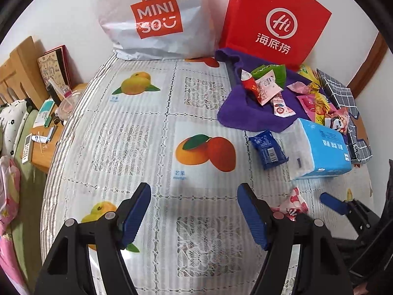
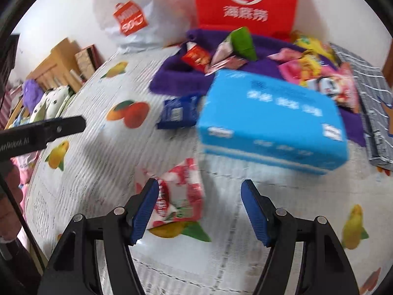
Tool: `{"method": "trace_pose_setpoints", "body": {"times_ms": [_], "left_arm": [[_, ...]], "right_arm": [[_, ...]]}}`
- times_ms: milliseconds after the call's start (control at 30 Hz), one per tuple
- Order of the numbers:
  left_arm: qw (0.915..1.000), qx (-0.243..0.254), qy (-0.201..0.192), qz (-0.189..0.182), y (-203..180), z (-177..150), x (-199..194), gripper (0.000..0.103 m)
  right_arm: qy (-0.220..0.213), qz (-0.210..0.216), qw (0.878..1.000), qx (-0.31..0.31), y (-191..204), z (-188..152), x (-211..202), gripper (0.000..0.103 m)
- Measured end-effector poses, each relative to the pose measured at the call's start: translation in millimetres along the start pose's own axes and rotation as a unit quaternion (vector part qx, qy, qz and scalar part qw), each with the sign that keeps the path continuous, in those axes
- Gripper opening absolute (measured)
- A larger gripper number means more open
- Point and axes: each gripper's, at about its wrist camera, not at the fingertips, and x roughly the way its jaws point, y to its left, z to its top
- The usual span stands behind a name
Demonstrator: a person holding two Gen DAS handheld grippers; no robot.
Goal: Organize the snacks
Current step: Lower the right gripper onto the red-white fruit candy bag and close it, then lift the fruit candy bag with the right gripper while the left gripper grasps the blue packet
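Note:
Several snack packets (image 1: 266,87) lie on a purple cloth (image 1: 239,108) at the back right of the table; they also show in the right wrist view (image 2: 196,57). A dark blue packet (image 1: 267,148) lies beside a blue tissue pack (image 1: 321,151). A red and white snack packet (image 2: 179,194) lies on the tablecloth just in front of my right gripper (image 2: 199,211), by its left finger. My right gripper is open and empty. My left gripper (image 1: 194,215) is open and empty above bare tablecloth at the front.
A white Miniso bag (image 1: 157,17) and a red Haidilao bag (image 1: 275,19) stand at the back against the wall. A checked cloth (image 1: 343,108) lies at the right edge. A bedside stand with small items (image 1: 46,123) is to the left.

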Motion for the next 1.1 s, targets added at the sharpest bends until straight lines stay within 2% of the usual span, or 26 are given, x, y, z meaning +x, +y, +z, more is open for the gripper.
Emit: {"method": "trace_pose_setpoints", "body": {"times_ms": [67,133,367,467,600,633,867,1100], "left_arm": [[1.0,-0.001,0.001,0.001,3.5,0.2,2.9,0.071],[1.0,-0.003,0.002,-0.001,6.8,0.1,4.7,0.071],[0.9999,-0.007,0.008,-0.004,12.9,-1.2,10.3,0.071],[0.9999,-0.003,0.011,-0.001,12.2,-2.2,12.2,0.071],[0.9999,-0.005,0.015,-0.001,10.6,-2.1,15.9,0.071],[0.9998,-0.006,0.016,-0.001,9.3,-2.1,17.2,0.071],[0.9996,0.012,0.025,-0.009,-18.1,2.8,28.7,0.071],[0.9987,0.023,0.024,-0.038,-52.6,19.3,41.5,0.071]], "right_arm": [[0.002,0.016,1.0,-0.009,6.7,0.5,3.1,0.072],[0.004,0.02,1.0,-0.02,13.0,1.6,7.0,0.082],[0.025,0.001,0.999,-0.038,23.9,-2.6,32.2,0.082],[0.01,-0.022,0.998,-0.051,26.2,-4.1,36.2,0.082],[-0.004,-0.033,0.997,-0.065,25.6,-5.9,33.2,0.063],[-0.004,-0.031,0.997,-0.065,23.4,-6.7,31.6,0.062],[-0.002,-0.011,0.999,-0.035,-5.6,-17.9,14.9,0.06],[-0.012,-0.059,0.998,-0.004,-56.1,-32.9,-4.0,0.06]]}}
